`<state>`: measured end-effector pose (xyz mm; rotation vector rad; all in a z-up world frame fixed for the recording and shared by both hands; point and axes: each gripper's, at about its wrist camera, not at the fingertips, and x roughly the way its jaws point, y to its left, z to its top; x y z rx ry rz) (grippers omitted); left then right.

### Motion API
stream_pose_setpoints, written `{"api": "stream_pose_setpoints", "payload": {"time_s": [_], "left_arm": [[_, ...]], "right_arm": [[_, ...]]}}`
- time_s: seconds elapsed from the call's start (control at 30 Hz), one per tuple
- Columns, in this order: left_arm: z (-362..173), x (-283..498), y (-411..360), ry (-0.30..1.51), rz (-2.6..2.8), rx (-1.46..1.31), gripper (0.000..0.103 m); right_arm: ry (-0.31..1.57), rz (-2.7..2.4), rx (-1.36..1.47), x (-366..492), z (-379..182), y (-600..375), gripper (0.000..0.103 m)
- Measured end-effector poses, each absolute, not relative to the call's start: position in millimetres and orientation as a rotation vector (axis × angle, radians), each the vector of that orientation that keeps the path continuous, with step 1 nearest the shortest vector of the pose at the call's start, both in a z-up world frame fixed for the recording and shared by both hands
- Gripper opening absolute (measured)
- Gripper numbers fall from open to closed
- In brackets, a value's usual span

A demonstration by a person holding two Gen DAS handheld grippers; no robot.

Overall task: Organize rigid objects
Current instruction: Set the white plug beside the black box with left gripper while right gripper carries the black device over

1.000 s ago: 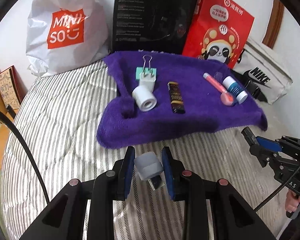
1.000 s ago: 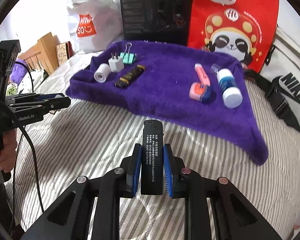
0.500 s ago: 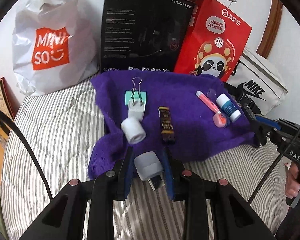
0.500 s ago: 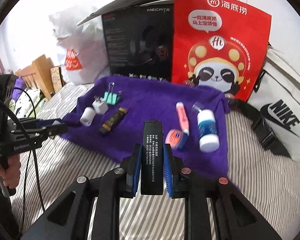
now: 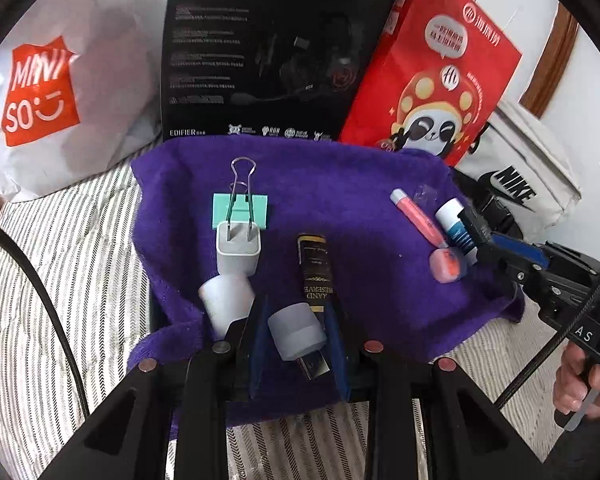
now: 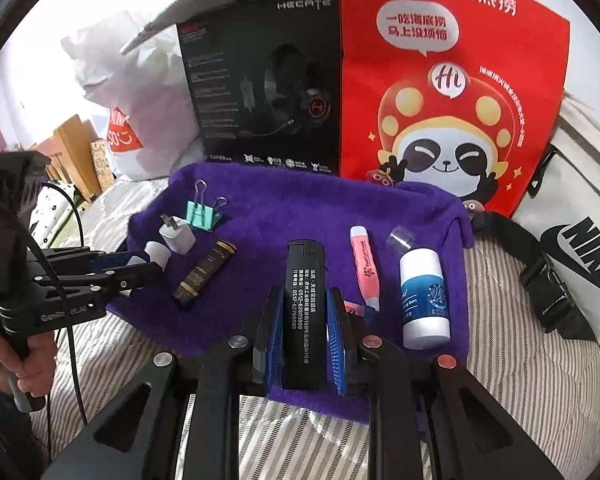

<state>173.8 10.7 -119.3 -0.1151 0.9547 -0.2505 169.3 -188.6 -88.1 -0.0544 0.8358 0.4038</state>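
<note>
Both of our grippers have come forward since a second ago, off the striped bedding and over the near edge of the purple towel (image 5: 340, 184).

Our left gripper (image 5: 298, 334) is closed on a small grey USB light (image 5: 296, 332), its metal plug pointing back toward the camera. It hangs over the towel's near edge between a white cylinder (image 5: 226, 298) on its left and a dark brown tube (image 5: 316, 274) just ahead. Our right gripper (image 6: 304, 320) clamps a black lighter (image 6: 303, 312) upright between its blue pads (image 6: 274, 338), printed side facing us, over the towel's front middle.

On the towel, a white plug adapter (image 5: 238, 254) lies just beyond the white cylinder, with a mint binder clip (image 5: 240, 210) touching its prongs. Toward the right lie a pink pen (image 6: 366, 268), a white-and-blue balm bottle (image 6: 422, 294) beside it, and a clear cap (image 6: 400, 238) just past them. In the left wrist view a pink eraser-like block (image 5: 446, 266) sits at the pen's near end.

Behind the towel stand a black headset box (image 6: 268, 96), a red panda bag (image 6: 456, 92) and a white Miniso bag (image 5: 56, 80); a white Nike bag (image 6: 572, 248) rests to the right. Everything sits on a grey striped bedcover (image 5: 68, 280).
</note>
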Motion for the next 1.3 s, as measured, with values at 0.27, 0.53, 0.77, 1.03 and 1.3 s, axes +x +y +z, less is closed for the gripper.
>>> {"api": "stream_pose_setpoints", "payload": {"time_s": [0.27,0.53,0.77,1.03,1.3], "left_arm": [[-129,173,14,0.986,-0.242,-0.086,0.027],[-134,180,7,0.99,-0.232,-0.04,0.027],[-135,179,10,0.985,-0.244,-0.048,0.027],[-134,178,10,1.003,-0.269,-0.066,0.029],[-124,169,11,1.004,-0.301,-0.113,0.046]], "right_arm": [[0.851,0.398,-0.052,175,-96,-191,0.022],[0.863,0.409,-0.06,179,-101,-186,0.021],[0.868,0.402,-0.061,182,-103,-186,0.022],[0.872,0.392,-0.069,183,-103,-187,0.022],[0.88,0.379,-0.066,187,-103,-189,0.022]]}}
